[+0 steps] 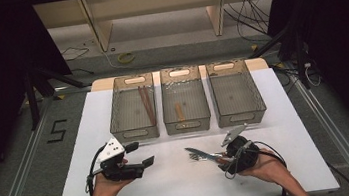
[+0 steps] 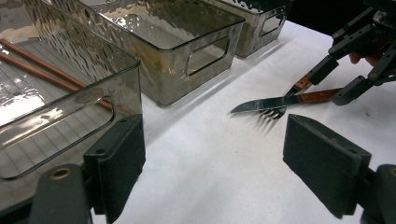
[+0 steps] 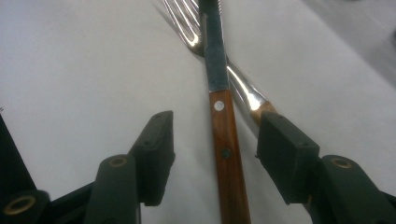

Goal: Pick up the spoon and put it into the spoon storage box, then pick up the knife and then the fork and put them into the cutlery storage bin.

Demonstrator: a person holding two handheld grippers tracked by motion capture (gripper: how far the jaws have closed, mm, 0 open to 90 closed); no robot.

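Knife (image 3: 223, 135): a slim wooden handle with two rivets and a steel blade; it lies flat on the white worktop (image 1: 173, 189) near the front edge, right of the middle, the blade pointing left.
Fork (image 2: 270, 116): polished steel tines and a wooden handle; it lies under the knife and crosses it, so the two touch.
Your right gripper (image 1: 224, 158): it lies low over the worktop and points left along the knife. The jaws stand about half open, one on each side of the knife handle. In the right gripper view there is a clear gap between the handle and the left pad; the right pad is at the fork's handle end, and you cannot tell if it touches. Nothing is gripped.
Your right hand (image 1: 266, 165): it cups the gripper body from behind, forearm coming in from the front right corner.
Your left gripper (image 1: 138, 155): it is held level near the front edge on the left side, pointing right toward the cutlery. The flat black pads are wide apart with only bare worktop between them.
Your left hand (image 1: 107, 186): palm up under the gripper body.
Bins (image 1: 188, 122): three clear ribbed plastic boxes with cut-out handles stand in a row along the back edge.
Chopsticks (image 1: 146, 104): a thin brown wooden pair lies in the left bin.
Middle bin: it holds one short wooden-looking piece (image 1: 179, 110), too small to identify.
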